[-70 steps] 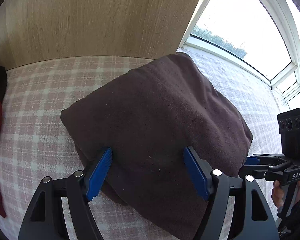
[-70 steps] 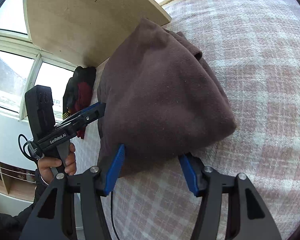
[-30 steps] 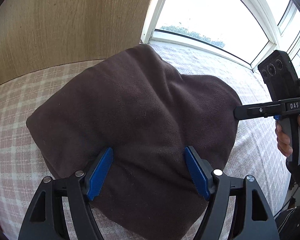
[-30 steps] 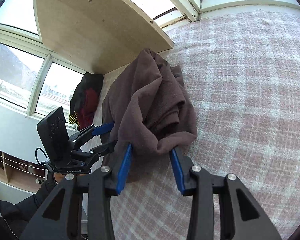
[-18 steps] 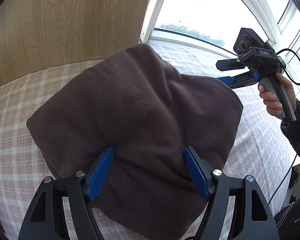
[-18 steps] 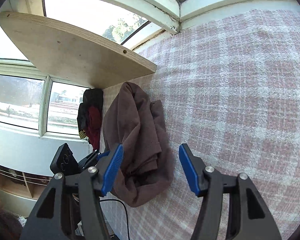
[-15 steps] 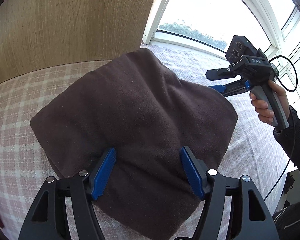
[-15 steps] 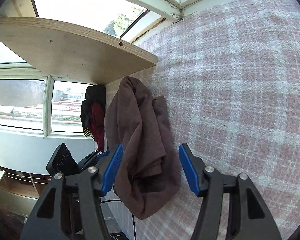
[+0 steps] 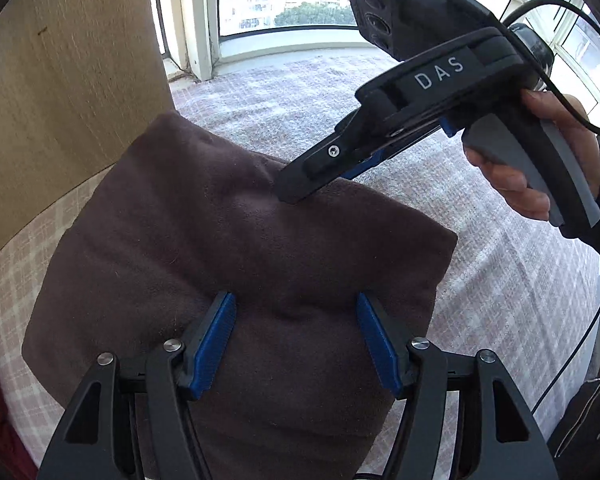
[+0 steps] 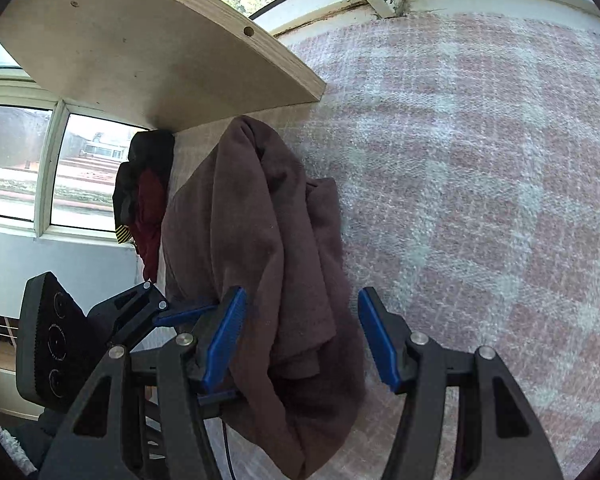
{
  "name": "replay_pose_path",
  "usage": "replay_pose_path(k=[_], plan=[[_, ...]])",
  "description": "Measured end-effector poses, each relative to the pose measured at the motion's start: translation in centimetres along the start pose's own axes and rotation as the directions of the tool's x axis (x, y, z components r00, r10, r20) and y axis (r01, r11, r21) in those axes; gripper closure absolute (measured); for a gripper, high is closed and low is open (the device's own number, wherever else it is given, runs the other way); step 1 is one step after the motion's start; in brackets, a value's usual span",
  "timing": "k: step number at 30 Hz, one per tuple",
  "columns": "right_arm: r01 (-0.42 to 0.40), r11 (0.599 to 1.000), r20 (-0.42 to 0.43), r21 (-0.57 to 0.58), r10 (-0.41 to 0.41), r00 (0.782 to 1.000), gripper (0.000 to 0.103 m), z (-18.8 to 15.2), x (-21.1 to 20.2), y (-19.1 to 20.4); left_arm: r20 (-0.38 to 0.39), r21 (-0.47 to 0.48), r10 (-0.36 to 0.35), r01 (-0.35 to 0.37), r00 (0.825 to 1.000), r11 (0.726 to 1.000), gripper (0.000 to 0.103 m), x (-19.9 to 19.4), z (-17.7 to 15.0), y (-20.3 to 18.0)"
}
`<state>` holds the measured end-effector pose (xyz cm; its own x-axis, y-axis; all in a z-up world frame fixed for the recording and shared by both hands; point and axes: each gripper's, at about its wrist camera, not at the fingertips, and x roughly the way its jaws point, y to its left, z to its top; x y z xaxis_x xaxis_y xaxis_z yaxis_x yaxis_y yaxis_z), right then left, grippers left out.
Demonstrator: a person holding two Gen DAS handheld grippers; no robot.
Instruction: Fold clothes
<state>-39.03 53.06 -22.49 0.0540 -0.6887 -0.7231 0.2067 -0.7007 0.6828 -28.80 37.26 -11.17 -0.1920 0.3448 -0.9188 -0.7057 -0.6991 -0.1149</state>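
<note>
Since the brown garment already lies as a thick, roughly square bundle on the pink-and-white checked cover, just in front of the wooden board, we judge the folding of this piece to be near its end, with tidying or a last pat in hand. Our left tool hovers over the near part of the bundle, its blue pads set moderately wide with cloth below them but nothing pinched; its jaws narrowed a little in the last second. Our right tool stands at the bundle's side edge, where the layered folds show; its jaws have just been opening, and although cloth lies in the gap, the pads do not press it. In the left wrist view the tip of that right tool rests at or just above the far top of the bundle; we cannot tell whether it touches.

Next, we think, the loose layers on the open side want tucking or flattening, and then a move on to the dark and red clothes heaped beyond the bundle under the board.

The garment looks like soft, matte fleece, thick and puffy, likely to spring back. The cover is coarse woven cloth.
</note>
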Motion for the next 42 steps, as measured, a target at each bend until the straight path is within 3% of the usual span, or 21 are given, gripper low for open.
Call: replay_pose_path(k=[6,8,12,15,23,26,30,32,35,38,41,42], plan=[[0.113,0.99,-0.039,-0.088,-0.117,0.992,0.043,0.7,1.5,2.8,0.015,0.007,0.01,-0.01,1.0,1.0,0.041,-0.2,-0.4,-0.4],[0.115,0.987,-0.051,-0.108,-0.121,0.991,0.05,0.7,2.0,3.6,0.019,0.004,0.01,-0.01,1.0,1.0,0.041,-0.3,-0.4,-0.5],[0.134,0.973,-0.032,-0.187,-0.142,0.989,0.076,0.4,1.8,5.3,0.033,-0.012,0.012,-0.011,0.999,1.0,0.041,-0.8,-0.6,-0.6],[0.183,0.948,0.007,-0.261,-0.187,0.982,0.079,-0.3,1.2,7.2,0.037,-0.025,0.012,-0.011,0.999,1.0,0.041,-1.2,-0.6,-0.6],[0.126,0.952,0.053,-0.277,-0.116,0.992,0.081,-0.9,-0.9,8.2,0.117,-0.126,-0.025,0.04,0.993,0.991,0.044,-5.9,-1.6,0.8],[0.143,0.94,0.074,-0.31,-0.126,0.989,0.081,-1.4,-1.3,9.7,0.137,-0.165,0.016,0.007,0.99,0.986,0.043,-7.9,-2.3,2.3],[0.127,0.933,0.098,-0.337,-0.099,0.99,0.081,-2.1,-1.9,11.8,0.143,-0.294,-0.042,0.083,0.989,0.952,0.042,-9.4,-4.3,5.4],[0.096,0.94,0.099,-0.327,-0.067,0.993,0.081,-2.2,-2.3,12.3,0.122,-0.318,-0.058,0.095,0.991,0.943,0.042,-8.1,-4.5,6.0],[0.077,0.951,0.093,-0.298,-0.052,0.994,0.081,-2.3,-2.0,12.5,0.075,-0.29,0.016,0.006,0.997,0.957,0.036,-6.0,-5.6,5.7],[0.253,0.901,0.111,-0.354,-0.228,0.967,0.081,-3.0,-0.4,13.3,0.068,-0.242,0.077,-0.059,0.995,0.969,0.035,-4.2,-5.4,4.4],[0.344,0.859,0.136,-0.379,-0.315,0.939,0.081,-3.4,0.3,13.6,0.048,-0.2,0.167,-0.154,0.985,0.968,0.035,-3.7,-4.9,2.4],[0.367,0.846,0.154,-0.386,-0.333,0.93,0.081,-3.6,0.4,13.6,0.045,-0.21,0.161,-0.149,0.986,0.966,0.035,-3.7,-4.8,2.4]])
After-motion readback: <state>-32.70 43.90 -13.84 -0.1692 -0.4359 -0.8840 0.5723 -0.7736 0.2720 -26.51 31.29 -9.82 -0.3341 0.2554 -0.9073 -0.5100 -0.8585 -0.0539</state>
